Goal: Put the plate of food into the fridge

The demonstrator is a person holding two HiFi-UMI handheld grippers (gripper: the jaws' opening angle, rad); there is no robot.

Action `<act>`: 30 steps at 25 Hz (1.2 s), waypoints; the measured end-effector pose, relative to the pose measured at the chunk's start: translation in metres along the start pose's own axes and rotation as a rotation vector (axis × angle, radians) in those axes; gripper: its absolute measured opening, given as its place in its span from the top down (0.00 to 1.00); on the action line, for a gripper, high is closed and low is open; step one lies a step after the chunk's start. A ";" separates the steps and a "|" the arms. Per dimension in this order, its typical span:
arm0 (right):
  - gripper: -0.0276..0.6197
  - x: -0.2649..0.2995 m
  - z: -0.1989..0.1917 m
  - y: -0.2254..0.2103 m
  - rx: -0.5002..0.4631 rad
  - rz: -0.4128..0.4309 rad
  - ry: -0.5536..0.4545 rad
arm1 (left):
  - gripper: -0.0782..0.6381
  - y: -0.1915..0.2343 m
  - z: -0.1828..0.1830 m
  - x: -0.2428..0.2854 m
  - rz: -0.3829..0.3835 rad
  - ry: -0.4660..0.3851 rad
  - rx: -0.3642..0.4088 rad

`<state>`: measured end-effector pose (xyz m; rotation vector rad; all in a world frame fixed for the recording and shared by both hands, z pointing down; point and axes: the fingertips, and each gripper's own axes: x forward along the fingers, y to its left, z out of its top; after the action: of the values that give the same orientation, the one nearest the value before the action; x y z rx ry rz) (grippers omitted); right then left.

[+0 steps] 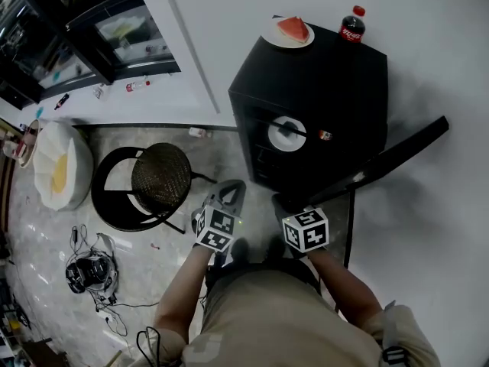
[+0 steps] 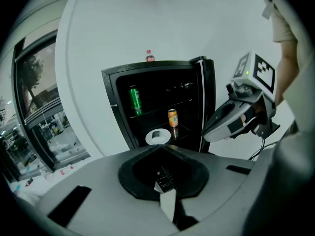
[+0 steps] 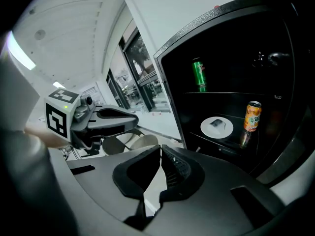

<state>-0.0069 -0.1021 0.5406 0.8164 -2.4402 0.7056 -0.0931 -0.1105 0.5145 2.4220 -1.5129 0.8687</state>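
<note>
A small black fridge [image 1: 306, 75] stands against a white wall on a pale marbled floor, with its door [image 1: 382, 163] swung open to the right. Two plates show. One white plate [image 1: 269, 35] with a red watermelon slice [image 1: 293, 29] sits on top of the fridge, next to a cola bottle [image 1: 351, 25]. Another white plate [image 3: 225, 132], carrying a small dark piece I cannot identify, already lies on an inner shelf just beside an orange can [image 3: 252, 116]. A green can [image 3: 198, 74] stands on the shelf above.

If the watermelon plate is the one meant, it is not yet inside. It looks stiff, smooth and breakable, light enough for one grip. The slice is wet and loose and would slide if the plate tilted. I would pinch the bare rim on the near side and keep the plate level.

The left gripper [image 2: 165, 183] has its jaws pressed together with nothing between them. The right gripper [image 3: 158, 173] is likewise closed and empty. Both hang low in front of the open fridge, well apart from either plate.

The bottle's red label seems to carry the Coca-Cola script. The print on the cans is too small to read.
</note>
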 end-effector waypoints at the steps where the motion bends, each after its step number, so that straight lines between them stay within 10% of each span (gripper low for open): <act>1: 0.91 0.002 0.002 0.003 -0.001 -0.006 -0.004 | 0.88 0.003 -0.001 -0.002 -0.004 -0.007 0.001; 30: 0.92 0.014 0.040 0.047 -0.002 -0.205 -0.136 | 0.88 0.036 0.001 -0.047 -0.164 -0.177 0.016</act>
<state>-0.0579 -0.0994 0.5030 1.1279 -2.4276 0.5875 -0.1388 -0.0915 0.4817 2.6510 -1.3397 0.6521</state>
